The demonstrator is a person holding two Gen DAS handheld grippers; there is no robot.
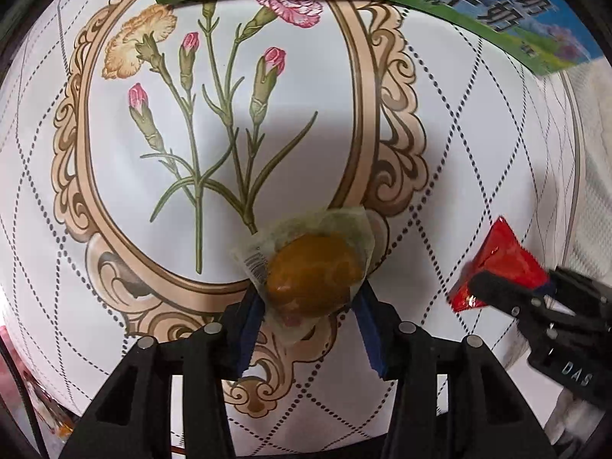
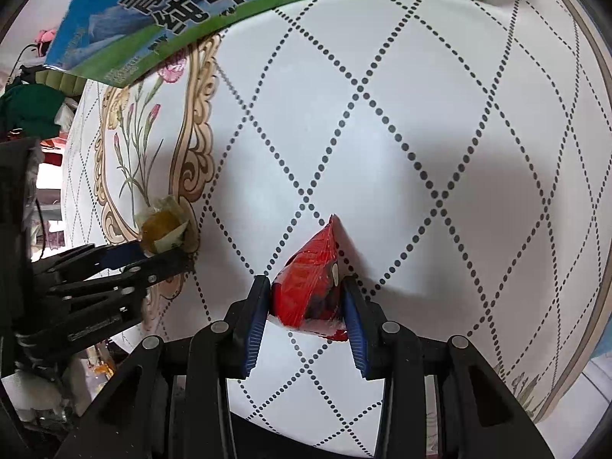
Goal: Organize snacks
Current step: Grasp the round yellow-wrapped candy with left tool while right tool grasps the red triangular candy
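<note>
The jaws of the left gripper (image 1: 310,306) are pinched on a clear-wrapped brown snack (image 1: 313,271), while those of the right gripper (image 2: 306,302) are pressed against a red foil packet (image 2: 311,287) — each snack is held just above the bench. Both are judged light; the brown one looks soft and easily squashed, so its plump middle should be held gently, whereas the red packet is crinkly and slippery and is best taken across its thick body, not its pointed tip. Below, the bench is covered by a white cloth (image 2: 420,134) with dotted diamonds and a framed carnation print. A milk carton box (image 2: 183,11) stands at the far edge — clutter is glimpsed beyond.
</note>
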